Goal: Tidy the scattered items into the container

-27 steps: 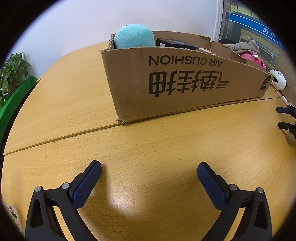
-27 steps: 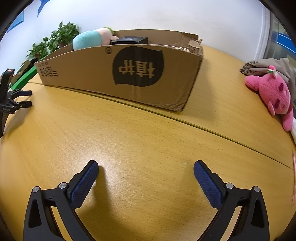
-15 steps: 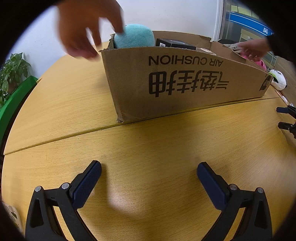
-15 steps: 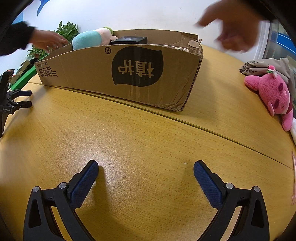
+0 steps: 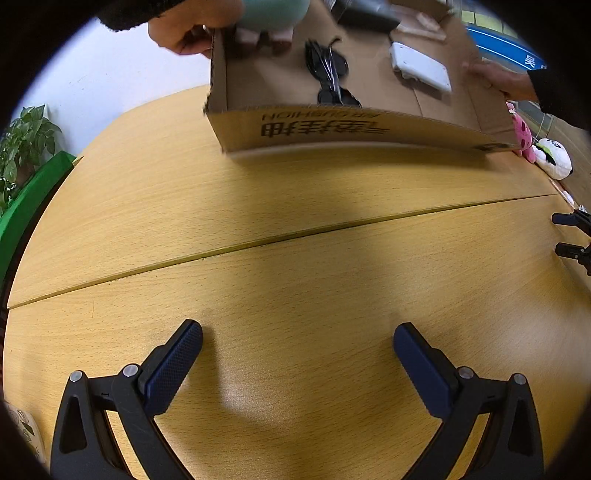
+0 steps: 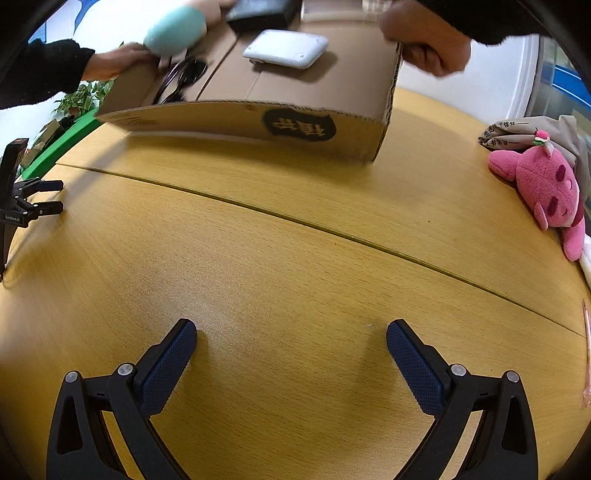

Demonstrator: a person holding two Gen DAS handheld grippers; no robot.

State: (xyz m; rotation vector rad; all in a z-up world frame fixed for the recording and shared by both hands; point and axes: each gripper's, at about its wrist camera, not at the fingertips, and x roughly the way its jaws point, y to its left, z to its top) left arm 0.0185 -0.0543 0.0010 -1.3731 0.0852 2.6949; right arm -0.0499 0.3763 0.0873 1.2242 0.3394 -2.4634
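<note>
Two bare hands [image 5: 184, 31] [image 6: 428, 48] grip the ends of the cardboard box [image 5: 351, 131] [image 6: 258, 123] and tip its open top toward me. Inside it lie a teal plush [image 6: 173, 31], a tangled black cable [image 5: 328, 74], a white flat device [image 6: 286, 48] and a black box [image 6: 258, 13]. My left gripper [image 5: 297, 349] rests open near the table's front, nothing between its fingers. My right gripper [image 6: 291, 347] is likewise open and holds nothing. A pink plush [image 6: 543, 188] lies at the table's right edge.
The wooden table [image 5: 295, 229] has a seam across its middle. A white plush [image 5: 552, 160] lies beside the pink one, with a folded beige cloth [image 6: 524, 131] behind. A potted plant [image 5: 22, 144] and a green edge stand at the left.
Two hands came in, took hold of the box's ends and tilted it toward me, so its inside now shows. Both grippers kept still.
</note>
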